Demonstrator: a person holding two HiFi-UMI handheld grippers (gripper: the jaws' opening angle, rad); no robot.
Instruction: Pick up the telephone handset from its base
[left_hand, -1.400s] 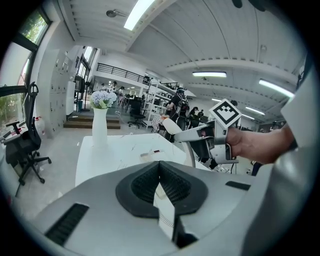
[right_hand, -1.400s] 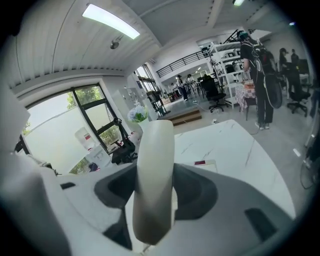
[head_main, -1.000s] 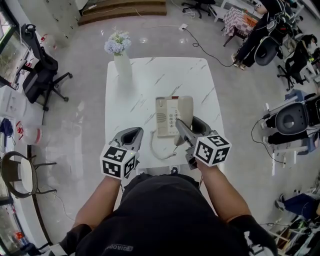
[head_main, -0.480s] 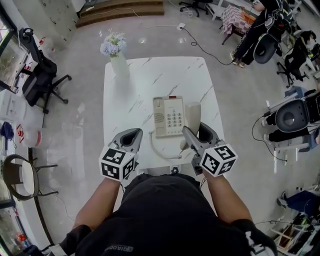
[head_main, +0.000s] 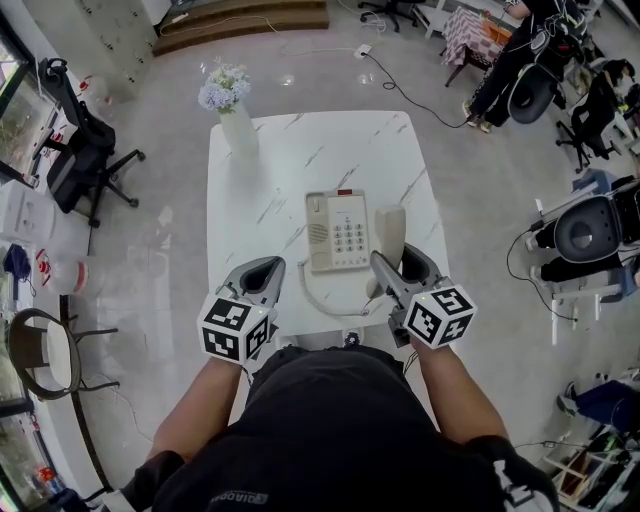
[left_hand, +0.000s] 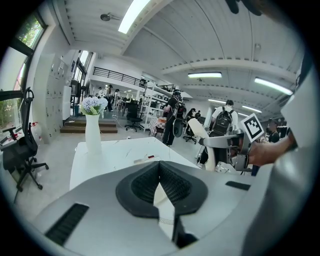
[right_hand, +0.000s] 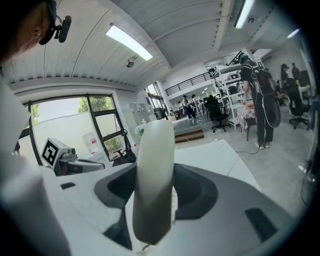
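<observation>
Head view first: the right tool (head_main: 392, 268) was clamped on the cream plastic telephone handset (head_main: 390, 228), which sat just to the right of the cream push-button telephone base (head_main: 338, 232), clear of its cradle, over the white marble tabletop (head_main: 300, 150). The pale coiled cord (head_main: 318, 304) looped from the base's near edge toward the handset. The left tool (head_main: 260, 272) hovered at the near left edge, holding nothing.

Left gripper view: its black pads met at the tips, shut on nothing, with only tabletop beyond. The handset (left_hand: 199, 131) showed off to the right, above the surface.

Right gripper view: the handset (right_hand: 154, 175) filled the gap, pads (right_hand: 196, 192) pressing both its flanks.

To do the lift well, I'd say keep the squeeze firm, rise gently, and leave slack in the cord so the base isn't dragged.

The handset's long axis ran away from the person, roughly parallel to the base's long side, the far end pointing ahead and tilted upward, the cord end nearest the tool.
</observation>
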